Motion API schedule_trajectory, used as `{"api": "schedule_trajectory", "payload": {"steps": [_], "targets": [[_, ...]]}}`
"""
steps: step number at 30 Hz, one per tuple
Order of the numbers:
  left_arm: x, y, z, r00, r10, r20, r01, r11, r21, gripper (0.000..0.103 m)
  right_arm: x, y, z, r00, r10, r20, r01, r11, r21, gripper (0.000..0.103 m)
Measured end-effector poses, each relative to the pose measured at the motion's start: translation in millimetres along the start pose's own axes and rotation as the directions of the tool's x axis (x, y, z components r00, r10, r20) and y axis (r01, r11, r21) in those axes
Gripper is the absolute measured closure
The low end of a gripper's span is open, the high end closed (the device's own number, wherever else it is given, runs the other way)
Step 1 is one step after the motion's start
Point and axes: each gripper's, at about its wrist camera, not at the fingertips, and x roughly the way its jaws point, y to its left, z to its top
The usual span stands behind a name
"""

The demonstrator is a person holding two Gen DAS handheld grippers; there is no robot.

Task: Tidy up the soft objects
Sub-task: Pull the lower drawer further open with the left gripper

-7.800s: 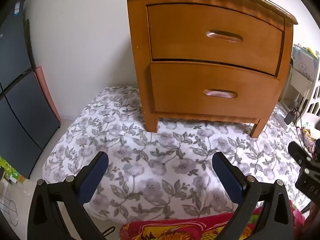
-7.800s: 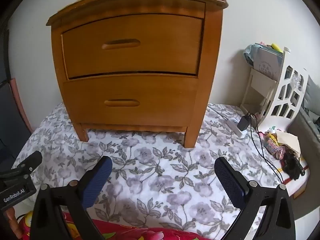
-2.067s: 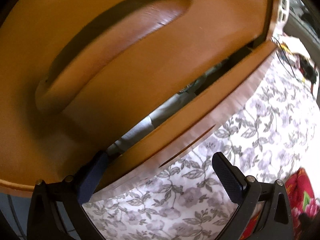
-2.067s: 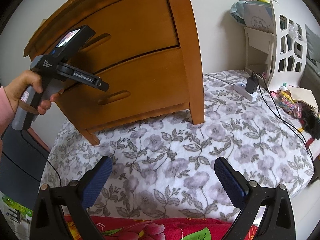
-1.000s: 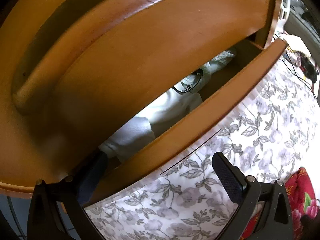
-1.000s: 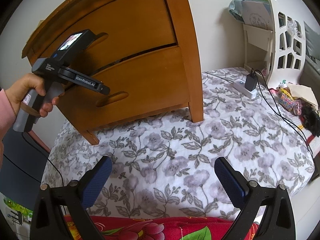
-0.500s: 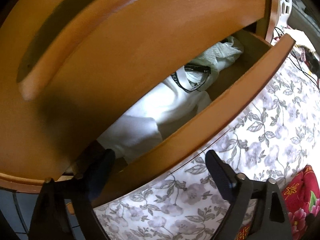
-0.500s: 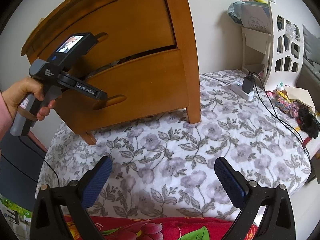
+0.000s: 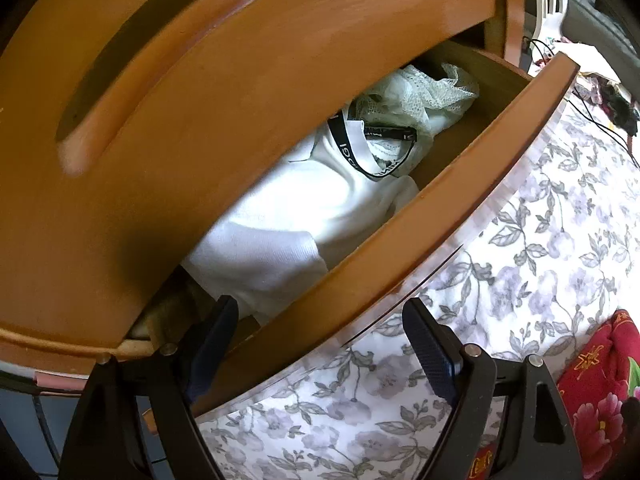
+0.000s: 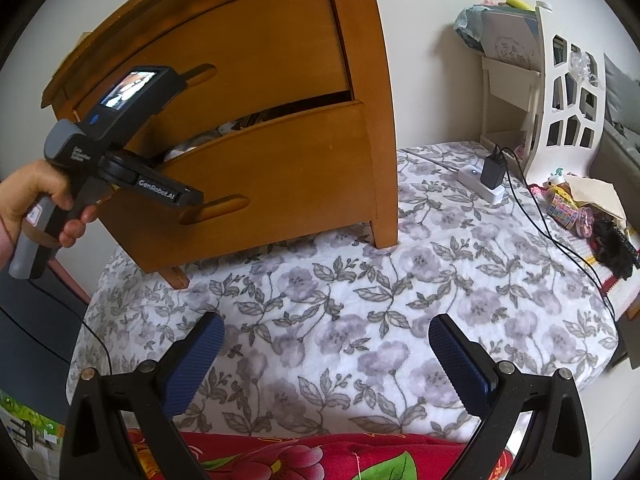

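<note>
Drawer (image 9: 384, 264) of the honey-coloured wooden nightstand (image 10: 280, 80), the lower of two, stood part-way out as my left gripper (image 9: 320, 344) hung over its near corner, one blue-padded finger inside the front board and the other outside it. The pads did not appear to press the wood; I took the jaws as released, straddling the board rather than clamping it. Inside the drawer lay the task's things: a white knitted garment (image 9: 280, 216) with a ribbed edge, bunched against the drawer front, and behind it, toward the drawer's far end, a pale lacy mesh cloth (image 9: 424, 92) with a black lettered strap (image 9: 360, 152) looped across the two. My right gripper (image 10: 326, 364) waited in front of the nightstand, over the grey-flowered white quilt (image 10: 360, 300) on which it stands, its fingers spread wide and holding nothing; a red floral blanket (image 10: 280, 456) lay just beneath it, on the side away from the nightstand. By my judgement all of this cloth is light, limp and not breakable; it will sag and trail when lifted. The knit looked thick enough to pinch at a fold near its ribbed edge. The mesh could snag on the pads, and the strap could drag its neighbour out with it.
</note>
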Motion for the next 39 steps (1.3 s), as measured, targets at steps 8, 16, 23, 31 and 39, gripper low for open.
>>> {"api": "schedule_trajectory", "payload": {"steps": [8,16,23,31,39], "targets": [[-14,-12,-13,1.000,-0.019,0.010,0.019,1.000,0.017,0.018,-1,2,-2,1.000,-0.018,0.000,0.018,1.000,-0.011,0.000],[-29,-14,-20,0.998,-0.054,0.024,0.054,0.999,0.007,0.018,-5,7,-3,0.999,-0.044,0.014,0.044,0.998,-0.040,0.000],[-35,-12,-28,0.997,-0.079,0.015,0.079,0.997,0.012,0.018,-7,10,-5,0.998,-0.056,0.018,0.057,0.997,-0.058,0.000],[-40,-10,-38,0.996,-0.086,0.022,0.085,0.996,0.018,0.018,-8,11,-6,0.998,-0.063,0.015,0.064,0.996,-0.064,0.000],[-47,-10,-40,0.996,-0.090,0.025,0.090,0.996,0.017,0.018,-10,14,-8,0.997,-0.072,0.018,0.073,0.994,-0.080,0.000]]}}
